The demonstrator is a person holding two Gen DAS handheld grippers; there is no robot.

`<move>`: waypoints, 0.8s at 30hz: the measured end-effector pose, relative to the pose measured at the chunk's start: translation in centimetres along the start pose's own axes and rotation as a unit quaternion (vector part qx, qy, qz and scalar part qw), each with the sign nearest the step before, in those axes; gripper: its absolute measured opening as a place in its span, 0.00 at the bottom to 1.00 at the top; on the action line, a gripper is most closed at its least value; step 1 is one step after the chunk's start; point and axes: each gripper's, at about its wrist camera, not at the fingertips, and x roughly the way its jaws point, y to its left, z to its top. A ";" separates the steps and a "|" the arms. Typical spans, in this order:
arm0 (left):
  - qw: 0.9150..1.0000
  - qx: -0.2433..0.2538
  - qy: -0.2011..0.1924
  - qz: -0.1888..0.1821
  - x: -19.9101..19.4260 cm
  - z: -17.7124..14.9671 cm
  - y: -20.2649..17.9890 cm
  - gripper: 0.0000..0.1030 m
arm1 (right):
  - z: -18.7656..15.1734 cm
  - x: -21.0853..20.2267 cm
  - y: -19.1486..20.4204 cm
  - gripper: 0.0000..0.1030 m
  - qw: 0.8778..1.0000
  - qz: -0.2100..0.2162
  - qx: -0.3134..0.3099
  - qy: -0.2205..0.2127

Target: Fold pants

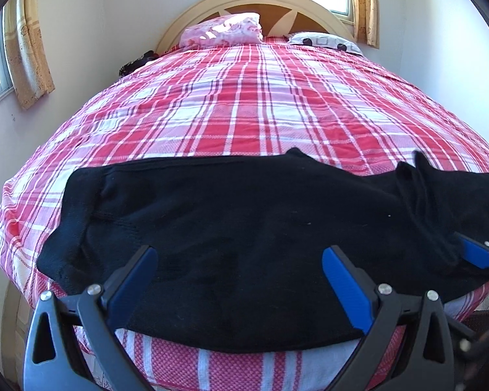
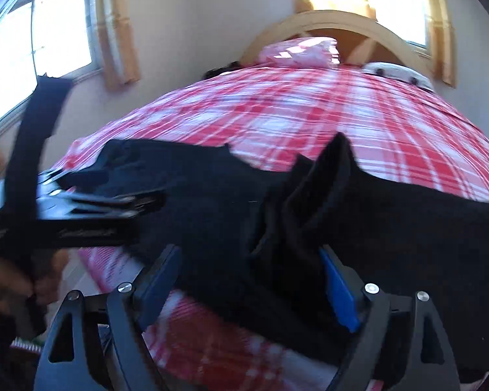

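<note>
The bed (image 1: pixel 244 104), covered in a red and white checked spread, fills both views and serves as the folding surface; its arched headboard (image 1: pixel 257 0) and two pillows sit at the far end, well apart from the work. The black pants (image 1: pixel 231 215) lie across the near edge of the bed, stretched sideways, close to the person so both tools can reach them without leaning. The left part lies fairly flat, while a bunched ridge of cloth (image 2: pixel 313 195) stands up near the right end, likely where a layer has been brought over and not yet smoothed.

The left claw (image 1: pixel 239 260) hovers low over the middle of the pants with its jaws wide apart and nothing pinched between them; the cloth below it lies loose. The right claw (image 2: pixel 249 260) also has its jaws spread wide. The raised fold sits between them and brushes the blue pad (image 2: pixel 339 290) on one side, but the pads do not press on it, so I judge the cloth unheld. In the right wrist view, which is blurred, the left tool appears at the left edge above the pants.
</note>
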 end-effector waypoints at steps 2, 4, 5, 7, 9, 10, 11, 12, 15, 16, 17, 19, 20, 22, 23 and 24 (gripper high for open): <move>1.000 -0.001 -0.004 -0.001 0.0 0.1 0.2 1.00 | 0.6 -0.7 -0.1 0.82 1.000 0.022 0.007 -0.008; 1.000 0.000 -0.004 0.000 0.0 0.2 0.3 1.00 | 1.1 -3.0 -1.8 0.82 0.994 0.081 0.049 -0.053; 1.000 0.000 -0.004 0.000 0.1 0.2 0.4 1.00 | 1.4 -4.2 -2.8 0.82 0.990 0.098 0.070 -0.077; 1.000 0.002 -0.004 0.003 0.3 0.3 0.3 1.00 | 2.0 -5.2 -4.7 0.73 0.986 0.086 0.100 -0.098; 1.000 0.001 -0.002 0.000 0.5 0.3 0.1 1.00 | 3.0 -4.7 -6.8 0.38 0.986 0.059 0.129 -0.093; 1.000 0.002 0.000 -0.001 0.6 0.3 0.0 1.00 | 3.3 -3.7 -8.0 0.32 0.984 0.045 0.148 -0.083; 1.000 0.003 0.000 -0.001 0.6 0.3 -0.2 1.00 | 3.7 -2.8 -8.8 0.25 0.983 0.041 0.162 -0.076; 1.000 0.005 0.001 -0.002 0.6 0.2 -0.3 1.00 | 3.8 -1.7 -9.3 0.21 0.981 0.043 0.176 -0.068; 1.000 0.015 0.000 0.002 0.4 0.2 -0.4 1.00 | 3.8 1.5 -8.3 0.21 0.986 0.052 0.152 -0.044; 1.000 0.018 -0.001 0.006 0.4 0.2 -0.3 1.00 | 3.4 2.6 -7.4 0.21 0.988 0.065 0.140 -0.030; 1.000 0.019 -0.001 0.010 0.4 0.2 -0.2 1.00 | 2.7 3.7 -6.3 0.21 0.989 0.078 0.124 -0.015; 1.000 0.017 -0.001 0.020 0.6 0.4 0.1 1.00 | 1.3 4.5 -4.0 0.21 0.994 0.079 0.073 -0.005; 1.000 0.014 0.001 0.022 0.8 0.4 0.3 1.00 | 0.8 4.3 -3.4 0.21 0.997 0.066 0.047 -0.020; 1.000 0.006 0.006 0.023 1.1 0.5 0.7 1.00 | 0.5 4.2 -3.2 0.21 0.997 0.070 0.041 -0.016; 1.000 0.005 0.010 0.026 1.4 0.5 0.9 1.00 | 0.6 4.1 -3.4 0.21 0.996 0.077 0.042 -0.013; 0.999 0.006 0.011 0.031 1.4 0.4 1.0 1.00 | 0.8 4.0 -3.6 0.21 0.996 0.080 0.041 -0.005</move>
